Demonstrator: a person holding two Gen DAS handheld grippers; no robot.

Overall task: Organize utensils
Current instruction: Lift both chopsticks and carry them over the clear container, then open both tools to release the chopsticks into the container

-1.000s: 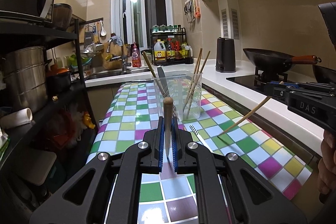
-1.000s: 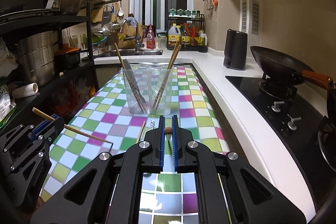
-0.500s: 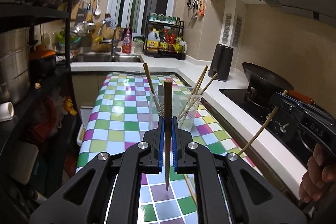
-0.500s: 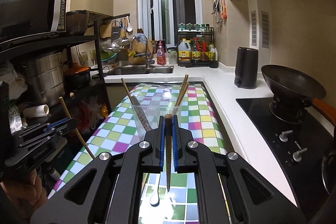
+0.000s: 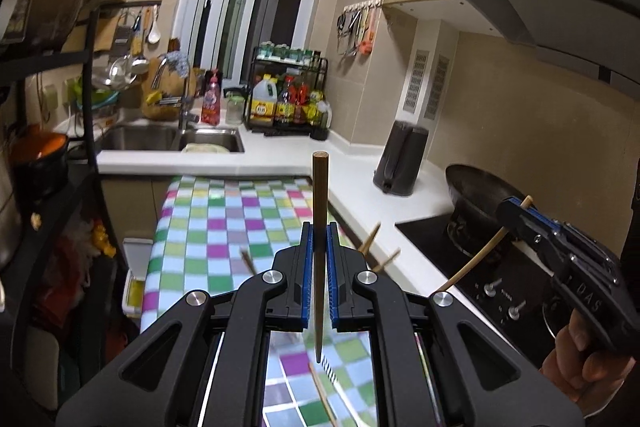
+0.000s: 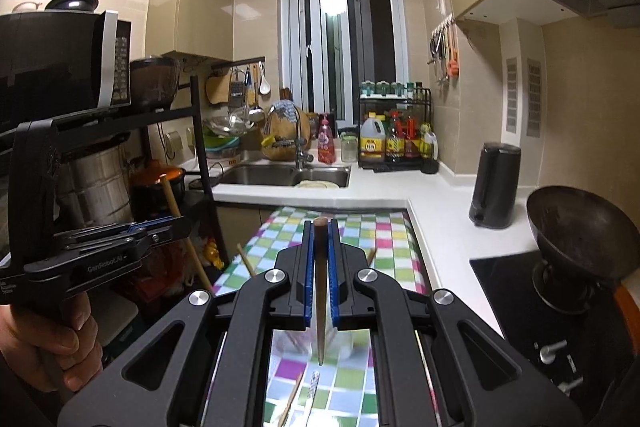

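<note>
My left gripper [image 5: 319, 233] is shut on a wooden chopstick [image 5: 319, 211] that stands upright, its thin tip pointing down. My right gripper [image 6: 320, 233] is shut on another chopstick [image 6: 320, 291], also upright. Both are raised above the checkered table [image 5: 208, 227]. The clear utensil cup [image 6: 344, 345] lies mostly hidden below the gripper bodies; only tips of the chopsticks in it [image 5: 370, 237] show. In the left wrist view the right gripper [image 5: 516, 215] holds its chopstick [image 5: 476, 263] at the right. In the right wrist view the left gripper [image 6: 168, 227] is at the left. A loose chopstick [image 6: 292, 403] and a striped straw [image 6: 313, 389] lie on the table.
A white counter [image 6: 440, 195] runs along the right with a black kettle [image 6: 496, 187], a wok [image 6: 580, 231] and a stove [image 6: 532, 307]. A sink [image 6: 284, 175] is at the back. A black shelf rack [image 6: 120, 131] with pots and a microwave stands left.
Both grippers have risen and tilted up with their chopsticks. The chopsticks now stand more upright and the cup has dropped below the gripper bodies.
</note>
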